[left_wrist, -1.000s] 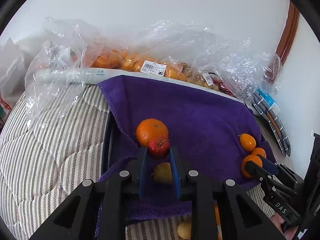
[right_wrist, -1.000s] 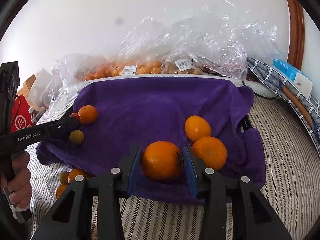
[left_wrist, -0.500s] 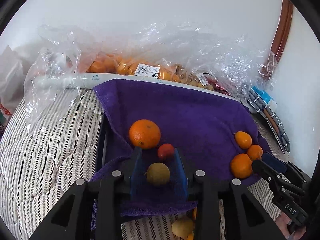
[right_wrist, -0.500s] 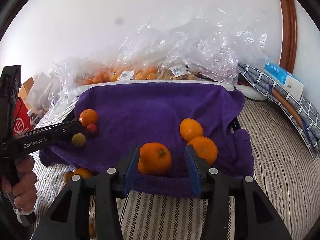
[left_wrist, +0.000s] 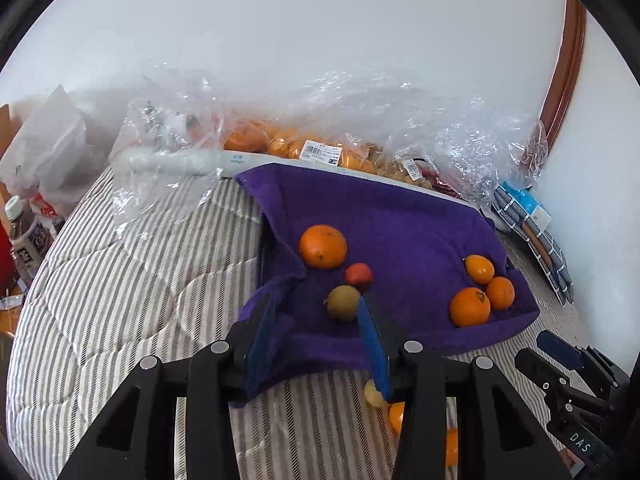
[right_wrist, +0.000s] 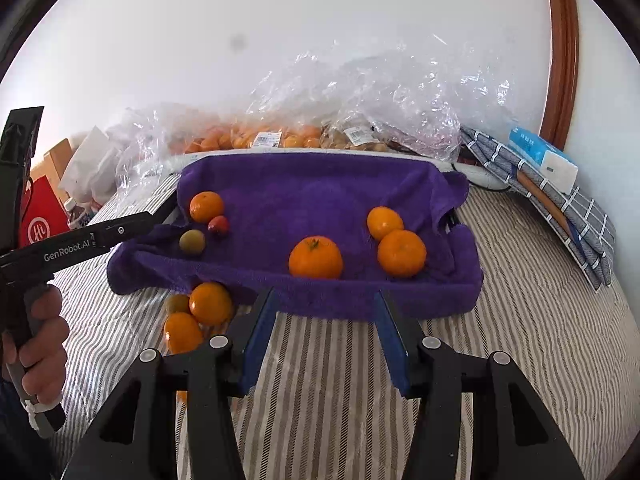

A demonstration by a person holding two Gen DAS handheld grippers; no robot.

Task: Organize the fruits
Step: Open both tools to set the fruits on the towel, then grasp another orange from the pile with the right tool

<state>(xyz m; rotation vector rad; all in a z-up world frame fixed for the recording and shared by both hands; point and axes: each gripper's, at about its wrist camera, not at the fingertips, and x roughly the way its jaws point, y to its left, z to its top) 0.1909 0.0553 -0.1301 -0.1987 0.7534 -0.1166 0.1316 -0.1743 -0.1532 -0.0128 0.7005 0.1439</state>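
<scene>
- Right wrist view: purple towel-lined tray [right_wrist: 460,292] at frame centre holds three oranges, including released orange [right_wrist: 315,257].
- Right gripper [right_wrist: 326,340] gapes empty, pulled back.
- Left gripper [left_wrist: 316,344] spread, greenish fruit [left_wrist: 343,303] released.

1. Loose fruit on the striped bed [left_wrist: 120,300] lies half hidden behind the left tongs [left_wrist: 316,332]; one orange [left_wrist: 397,416] shows only as a sliver.
2. Bagged fruit [right_wrist: 248,136] blurs behind crinkled plastic; the price labels [left_wrist: 321,152] are too small to read.
3. A bottle [left_wrist: 24,236] is cut off at the left-wrist picture's edge.
4. The purple towel [right_wrist: 320,200] covers whatever supports it.
</scene>
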